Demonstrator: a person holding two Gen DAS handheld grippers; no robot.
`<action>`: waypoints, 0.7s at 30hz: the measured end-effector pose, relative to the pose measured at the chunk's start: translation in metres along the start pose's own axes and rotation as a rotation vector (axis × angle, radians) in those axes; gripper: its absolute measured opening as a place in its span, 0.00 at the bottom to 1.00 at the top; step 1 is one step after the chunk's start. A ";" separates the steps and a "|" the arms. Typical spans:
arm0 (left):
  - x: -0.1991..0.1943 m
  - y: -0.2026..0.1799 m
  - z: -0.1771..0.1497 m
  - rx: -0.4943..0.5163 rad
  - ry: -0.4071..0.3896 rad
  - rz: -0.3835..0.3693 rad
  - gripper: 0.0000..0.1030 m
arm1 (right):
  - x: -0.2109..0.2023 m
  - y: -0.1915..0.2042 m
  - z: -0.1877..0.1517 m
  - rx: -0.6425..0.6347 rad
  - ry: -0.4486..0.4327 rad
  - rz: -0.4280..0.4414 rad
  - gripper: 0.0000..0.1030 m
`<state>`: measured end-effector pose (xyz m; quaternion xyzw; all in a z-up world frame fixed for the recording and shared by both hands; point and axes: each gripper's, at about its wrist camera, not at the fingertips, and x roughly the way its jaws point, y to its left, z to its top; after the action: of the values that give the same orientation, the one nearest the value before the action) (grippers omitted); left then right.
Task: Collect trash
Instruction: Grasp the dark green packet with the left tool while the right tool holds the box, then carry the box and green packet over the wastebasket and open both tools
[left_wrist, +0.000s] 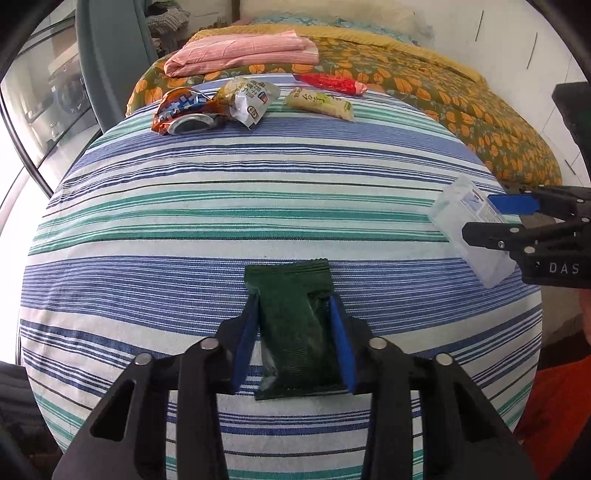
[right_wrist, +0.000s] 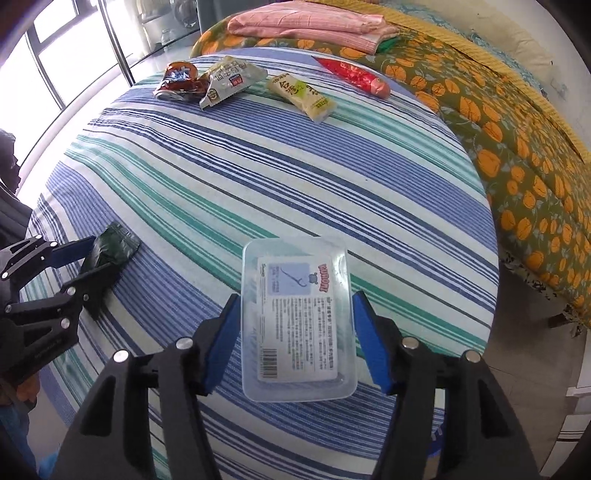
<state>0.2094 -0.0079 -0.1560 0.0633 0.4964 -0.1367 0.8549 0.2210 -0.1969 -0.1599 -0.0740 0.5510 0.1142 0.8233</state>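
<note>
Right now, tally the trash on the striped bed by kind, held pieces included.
Snack wrappers: 5: dark green packet, orange-blue wrapper, silver-yellow packet, pale yellow packet, red wrapper
Clear plastic box: 1
Total: 6

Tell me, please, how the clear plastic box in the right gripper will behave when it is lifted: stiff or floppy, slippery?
The clear plastic box keeps its flat rectangular shape between the right gripper's pads, so it is probably stiff. Its glossy walls may slip. It looks thin and nearly empty, so likely light.
</note>
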 end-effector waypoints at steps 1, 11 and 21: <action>-0.002 -0.001 0.000 -0.003 -0.004 -0.002 0.35 | -0.002 0.000 -0.001 0.001 -0.006 0.007 0.58; -0.025 -0.031 0.002 0.048 -0.081 0.016 0.33 | -0.035 -0.006 -0.021 0.020 -0.080 0.040 0.58; -0.041 -0.072 0.010 0.109 -0.130 0.009 0.32 | -0.055 -0.027 -0.042 0.050 -0.120 0.055 0.58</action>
<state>0.1771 -0.0718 -0.1140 0.1028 0.4314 -0.1634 0.8813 0.1710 -0.2392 -0.1254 -0.0311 0.5053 0.1272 0.8529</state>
